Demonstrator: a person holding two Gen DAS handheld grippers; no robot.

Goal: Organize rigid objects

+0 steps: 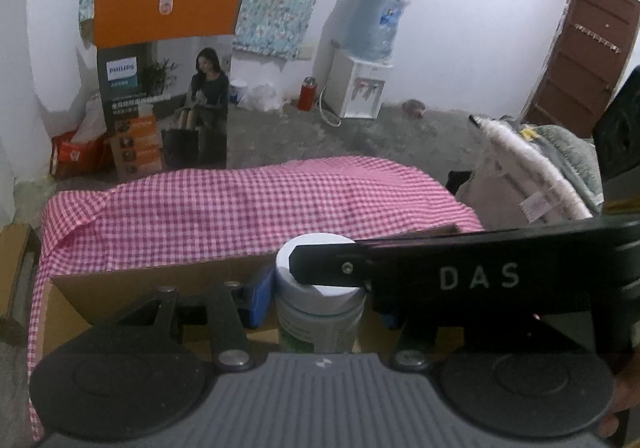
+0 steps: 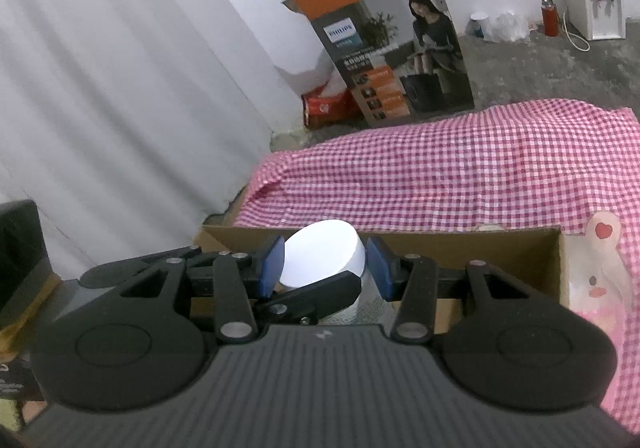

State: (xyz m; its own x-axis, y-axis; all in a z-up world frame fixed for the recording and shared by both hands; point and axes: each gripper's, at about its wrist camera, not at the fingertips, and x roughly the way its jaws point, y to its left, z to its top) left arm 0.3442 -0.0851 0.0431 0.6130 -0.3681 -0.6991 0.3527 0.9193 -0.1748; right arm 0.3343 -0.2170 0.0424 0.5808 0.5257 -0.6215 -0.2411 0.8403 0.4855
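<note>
The tall printed carton (image 1: 168, 104), standing at eleven o'clock, carries "PHILIPS" on a pale panel; the Chinese lines beneath it are too blurred to read. At three o'clock, the black gripper arm (image 1: 480, 276) bears the letters "DAS".

Quantities in view: one white-capped jar (image 1: 320, 308), one open cardboard box (image 2: 460, 244), one pink checked cloth (image 1: 248, 208), one tall printed carton (image 1: 168, 88), one water dispenser (image 1: 360, 88), one red flask (image 1: 307, 93), one brown door (image 1: 580, 56), two claws: left claw (image 1: 316, 304), right claw (image 2: 326, 268).
</note>
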